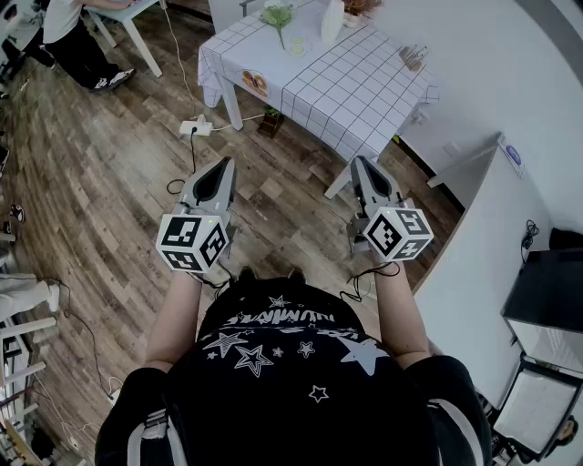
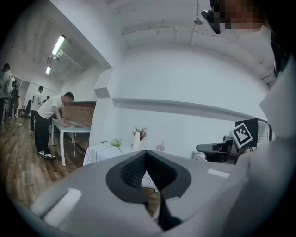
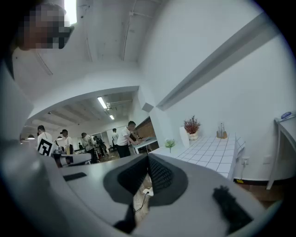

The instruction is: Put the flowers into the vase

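Note:
A green-and-white flower bunch (image 1: pixel 278 14) lies on the far table with the checked cloth (image 1: pixel 346 77), next to a tall white vase (image 1: pixel 332 20). Both grippers hover over the wooden floor, well short of the table. My left gripper (image 1: pixel 221 166) is shut and holds nothing. The right gripper (image 1: pixel 361 165) is shut and empty too. The left gripper view looks past its closed jaws (image 2: pixel 145 155) to the flowers (image 2: pixel 116 142) and vase (image 2: pixel 136 140). The right gripper view shows its closed jaws (image 3: pixel 149 159), the flowers (image 3: pixel 170 144) and the vase (image 3: pixel 184 136).
A pot of dried red flowers (image 3: pixel 192 126) and a small holder (image 1: pixel 413 56) also stand on the table. A power strip (image 1: pixel 194 127) with cables lies on the floor before it. A white cabinet (image 1: pixel 492 237) is at the right; a person (image 1: pixel 77 36) bends over another table at the far left.

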